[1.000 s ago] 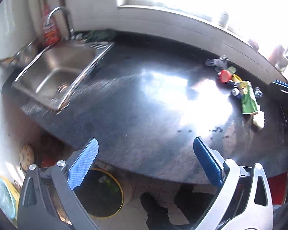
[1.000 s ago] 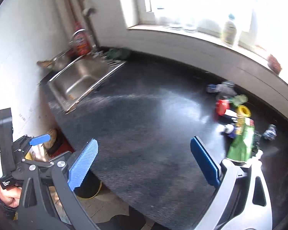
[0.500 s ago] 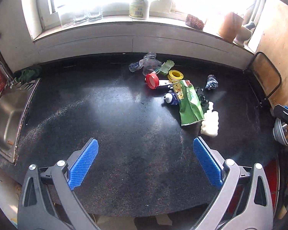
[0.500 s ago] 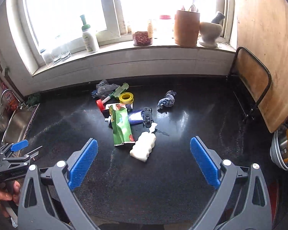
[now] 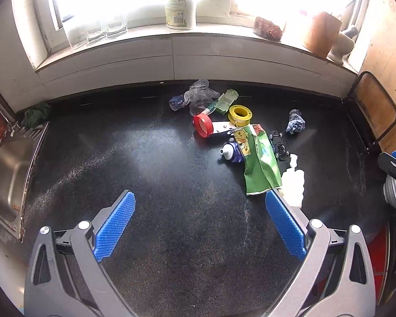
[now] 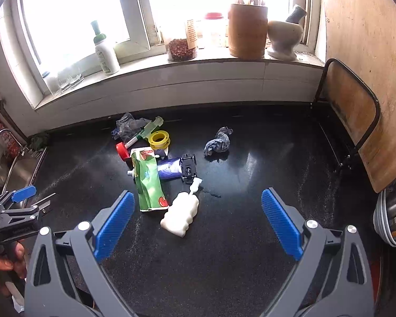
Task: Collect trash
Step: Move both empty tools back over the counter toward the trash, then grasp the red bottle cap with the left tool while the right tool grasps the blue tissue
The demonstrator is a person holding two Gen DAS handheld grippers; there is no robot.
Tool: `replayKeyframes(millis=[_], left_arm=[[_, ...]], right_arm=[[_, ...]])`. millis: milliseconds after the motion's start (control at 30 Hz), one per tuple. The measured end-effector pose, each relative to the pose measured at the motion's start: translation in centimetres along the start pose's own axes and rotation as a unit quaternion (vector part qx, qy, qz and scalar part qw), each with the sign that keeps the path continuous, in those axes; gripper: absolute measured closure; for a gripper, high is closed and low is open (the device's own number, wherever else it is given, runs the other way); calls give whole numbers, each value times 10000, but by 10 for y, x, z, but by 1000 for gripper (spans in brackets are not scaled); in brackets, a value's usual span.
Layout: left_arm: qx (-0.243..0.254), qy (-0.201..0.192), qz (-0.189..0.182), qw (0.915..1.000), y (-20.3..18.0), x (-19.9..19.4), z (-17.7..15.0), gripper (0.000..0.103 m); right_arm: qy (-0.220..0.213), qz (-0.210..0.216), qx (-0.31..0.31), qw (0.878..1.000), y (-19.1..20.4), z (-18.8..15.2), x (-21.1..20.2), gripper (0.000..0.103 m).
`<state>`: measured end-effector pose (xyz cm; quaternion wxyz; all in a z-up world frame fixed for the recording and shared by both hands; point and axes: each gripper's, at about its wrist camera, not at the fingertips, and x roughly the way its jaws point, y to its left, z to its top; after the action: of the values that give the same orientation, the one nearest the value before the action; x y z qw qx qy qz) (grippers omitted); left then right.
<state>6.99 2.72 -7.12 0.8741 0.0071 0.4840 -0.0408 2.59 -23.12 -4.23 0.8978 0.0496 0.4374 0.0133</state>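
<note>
Black countertop point(image 6: 250, 237) littered, jar point(image 6: 182, 46) of red-brown bits on far sill, wooden holder point(image 6: 246, 30) with utensils, left gripper point(image 5: 199, 215) and right gripper point(image 6: 196, 212) both spread wide, empty.

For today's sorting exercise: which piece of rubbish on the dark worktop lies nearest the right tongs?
The white ribbed plastic bottle, lying on its side just ahead of the open right tongs; the green pouch sits beside it, the rest farther back.
</note>
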Motion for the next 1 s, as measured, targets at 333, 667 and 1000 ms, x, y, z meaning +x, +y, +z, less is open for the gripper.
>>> replayKeyframes(millis=[333, 667, 1000], left_arm=[[-335, 259, 227, 9988, 0, 79, 50, 7], [-546, 738, 469, 9947, 2, 187, 94, 7], [-661, 1110, 424, 9907, 12, 248, 103, 10]], right_arm=[[358, -8, -149, 9992, -16, 40, 81, 9], [1082, -115, -18, 9941, -42, 72, 200, 11], [1737, -63, 159, 9846, -57, 83, 288, 30]])
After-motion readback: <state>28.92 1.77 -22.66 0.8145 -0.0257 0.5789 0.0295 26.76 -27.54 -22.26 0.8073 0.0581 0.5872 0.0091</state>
